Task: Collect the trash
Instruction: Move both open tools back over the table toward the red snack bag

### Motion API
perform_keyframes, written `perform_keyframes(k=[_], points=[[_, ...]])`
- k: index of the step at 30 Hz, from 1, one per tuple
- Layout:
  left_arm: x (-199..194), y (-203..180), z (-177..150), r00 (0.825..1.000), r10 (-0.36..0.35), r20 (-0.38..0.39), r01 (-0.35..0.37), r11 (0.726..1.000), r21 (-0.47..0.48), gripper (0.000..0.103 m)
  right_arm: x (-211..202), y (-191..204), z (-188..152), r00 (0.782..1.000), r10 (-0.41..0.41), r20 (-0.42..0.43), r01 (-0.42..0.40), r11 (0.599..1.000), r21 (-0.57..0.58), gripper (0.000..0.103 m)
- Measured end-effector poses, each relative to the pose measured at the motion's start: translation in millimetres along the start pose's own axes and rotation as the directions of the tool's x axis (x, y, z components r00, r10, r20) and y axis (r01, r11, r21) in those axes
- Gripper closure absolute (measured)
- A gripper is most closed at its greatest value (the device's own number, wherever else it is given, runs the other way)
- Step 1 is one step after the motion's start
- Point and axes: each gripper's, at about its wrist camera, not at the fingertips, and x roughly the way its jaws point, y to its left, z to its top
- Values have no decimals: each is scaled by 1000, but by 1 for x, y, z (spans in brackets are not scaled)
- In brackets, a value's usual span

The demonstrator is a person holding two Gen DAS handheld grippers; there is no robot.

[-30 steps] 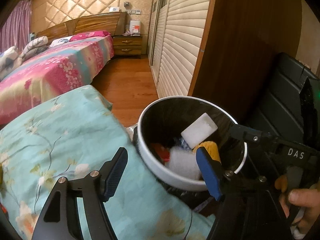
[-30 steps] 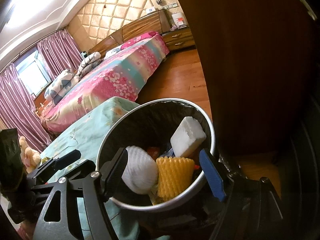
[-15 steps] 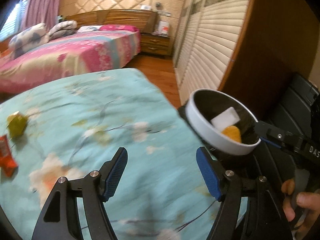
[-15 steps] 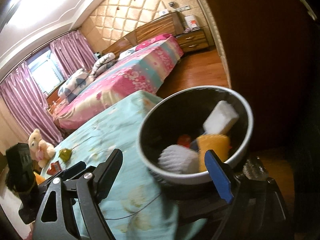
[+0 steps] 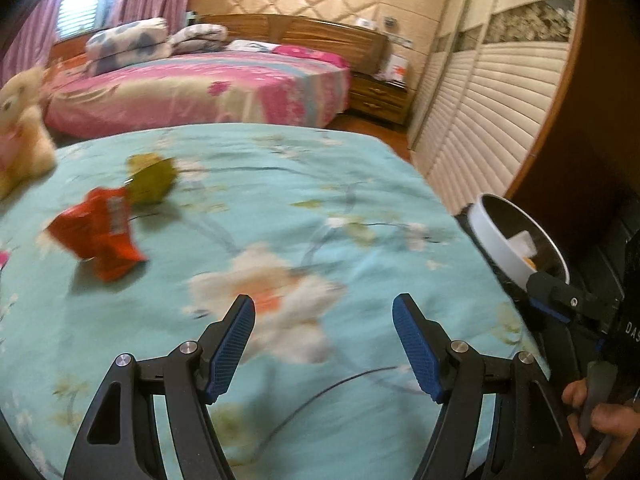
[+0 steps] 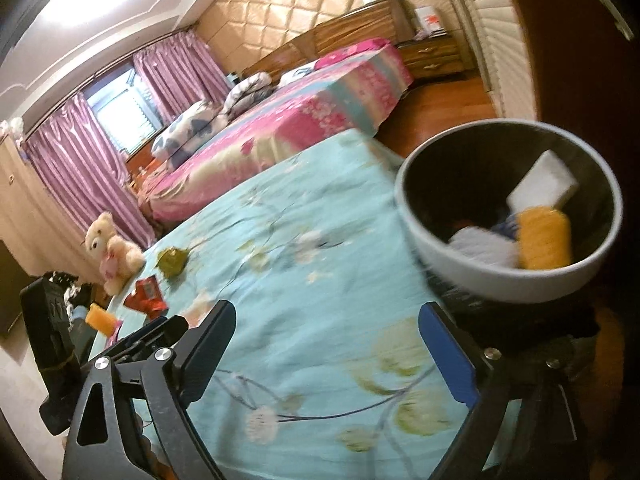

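- Beside the turquoise bedspread [image 5: 320, 208], the trash bin [image 6: 508, 280] is sitting at the bed's right edge, its base hidden; its contents are showing blurred.
- A red wrapper [image 5: 100, 236] and a green wrapper [image 5: 152, 180] are lying smeared on the left.
- Left gripper [image 5: 324, 344] and right gripper [image 6: 328, 344] are hovering with jaws released, empty, over bare spread.

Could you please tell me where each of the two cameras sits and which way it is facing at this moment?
Left wrist: rides the left hand-held gripper, facing across the turquoise bedspread toward a red wrapper and green wrapper; open jaws show, and the person's fingers at lower right.
Right wrist: rides the right hand-held gripper, low beside the trash bin, facing over the bedspread; open jaws show.
Shared: bin, bedspread, both wrappers, teddy bear, pink bed.
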Motion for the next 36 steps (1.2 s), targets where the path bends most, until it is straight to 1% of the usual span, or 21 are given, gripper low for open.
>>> perform_keyframes(k=[5,10,19,25,30,33,35,36], points=[[-15,31,-8,999,54,1,-53,997,-62,29,14,18,-8,999,27,-32,-28,999,-29,9],[-20,51,-10,996,90,-3,-90,990,-113,29,25,31,-15,998,40,-58,-43,998,-39,9],[-20,88,0,988,157,1,-155,973,-169,29,50,53,-18,993,68,-100,-76,994,-74,9],[-6,111,14,983,185,-9,-183,961,-209,29,71,73,-14,989,90,-121,-104,988,-116,9],[10,122,27,984,177,-32,-180,957,-229,29,90,87,-10,983,113,-148,-132,983,-126,9],[19,127,35,982,185,-39,-189,955,-228,29,101,95,-7,980,120,-156,-142,981,-134,9],[24,130,40,980,194,-35,-197,956,-220,31,108,100,-3,979,124,-161,-147,980,-137,9],[27,131,41,980,197,-34,-200,956,-214,35,111,102,-2,979,125,-162,-148,980,-136,9]])
